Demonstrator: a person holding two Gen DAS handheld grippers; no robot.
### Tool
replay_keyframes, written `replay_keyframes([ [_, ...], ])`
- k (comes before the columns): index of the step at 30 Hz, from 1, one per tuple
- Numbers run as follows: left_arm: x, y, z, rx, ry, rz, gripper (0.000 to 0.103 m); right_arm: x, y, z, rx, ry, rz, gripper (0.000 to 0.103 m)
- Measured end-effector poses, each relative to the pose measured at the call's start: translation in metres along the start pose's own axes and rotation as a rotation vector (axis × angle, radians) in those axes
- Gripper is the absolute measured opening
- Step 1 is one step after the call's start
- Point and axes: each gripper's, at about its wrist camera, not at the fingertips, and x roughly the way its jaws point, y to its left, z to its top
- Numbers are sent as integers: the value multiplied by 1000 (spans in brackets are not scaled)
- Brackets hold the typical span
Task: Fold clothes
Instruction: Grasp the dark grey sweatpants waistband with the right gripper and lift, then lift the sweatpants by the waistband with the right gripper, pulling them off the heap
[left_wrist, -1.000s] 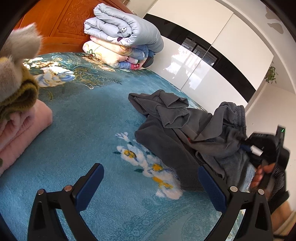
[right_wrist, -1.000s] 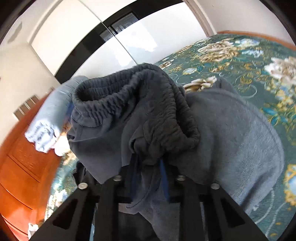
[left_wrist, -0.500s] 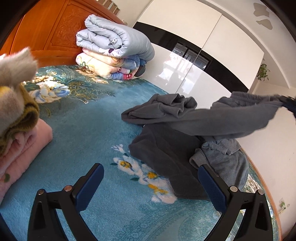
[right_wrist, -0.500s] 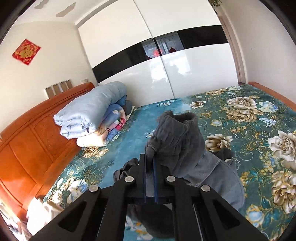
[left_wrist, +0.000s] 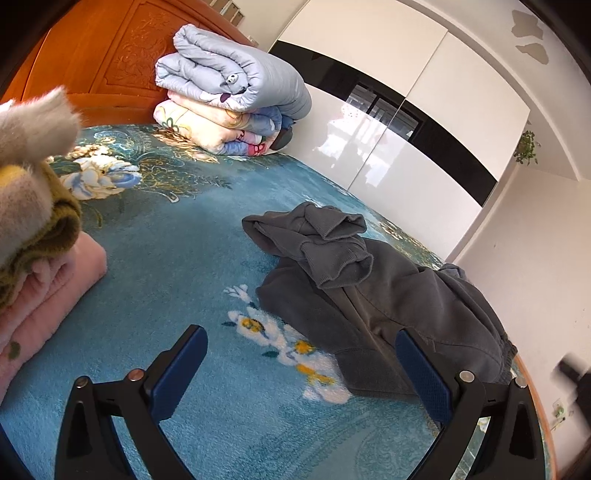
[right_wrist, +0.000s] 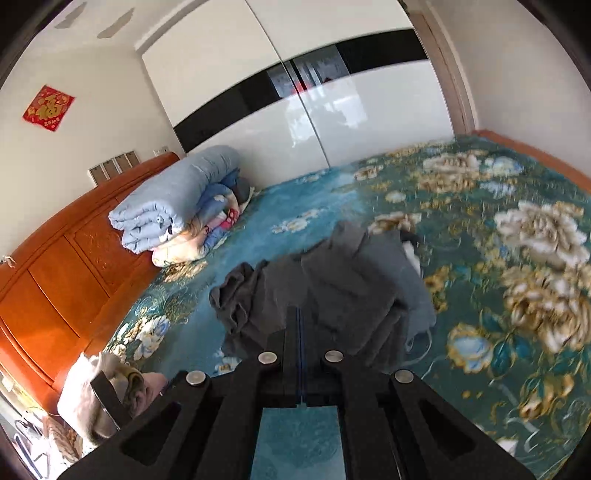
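Observation:
A heap of dark grey clothes (left_wrist: 369, 288) lies crumpled on the teal flowered bed cover (left_wrist: 166, 258), with ribbed cuffs bunched on top. My left gripper (left_wrist: 299, 334) is open just above the cover, its right finger at the heap's near edge and nothing between the fingers. In the right wrist view the same heap (right_wrist: 332, 288) lies beyond my right gripper (right_wrist: 296, 310), whose jaws are pressed together with no cloth seen between them. A dark blur at the left wrist view's right edge is the right gripper (left_wrist: 576, 373).
Folded pink and olive clothes (left_wrist: 37, 240) are stacked at the left. Rolled quilts (left_wrist: 229, 85) lie against the orange wooden headboard (left_wrist: 103, 55). A glossy white wardrobe (left_wrist: 406, 129) runs along the far side of the bed. The bed's wooden edge (left_wrist: 532, 387) is right of the heap.
The right gripper had lifted a grey garment by its waistband and pulled it up and away. Now the garment lies on the heap and the right gripper is clear of it.

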Motion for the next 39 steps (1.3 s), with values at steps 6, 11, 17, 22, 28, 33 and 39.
replay_keyframes([
  [6, 11, 8, -2, -40, 46, -12, 103, 79, -60, -76, 206, 114, -36, 50],
  [11, 17, 8, -5, -40, 76, -17, 103, 89, -93, -68, 342, -71, -36, 50],
  [17, 22, 1, -9, 2, 97, -18, 103, 120, -117, -56, 475, -118, -53, 50],
  [22, 20, -2, -10, 23, 86, 2, 103, 102, -119, -52, 540, -211, 16, 42],
  [28, 21, -5, -11, 44, 85, 10, 103, 100, -125, -56, 543, -193, 42, 38],
  [33, 17, -10, -10, 67, 60, 18, 103, 111, -139, -77, 627, -152, 82, 40],
  [39, 17, -12, -10, 81, 57, 27, 103, 120, -136, -64, 645, -211, 148, 40],
])
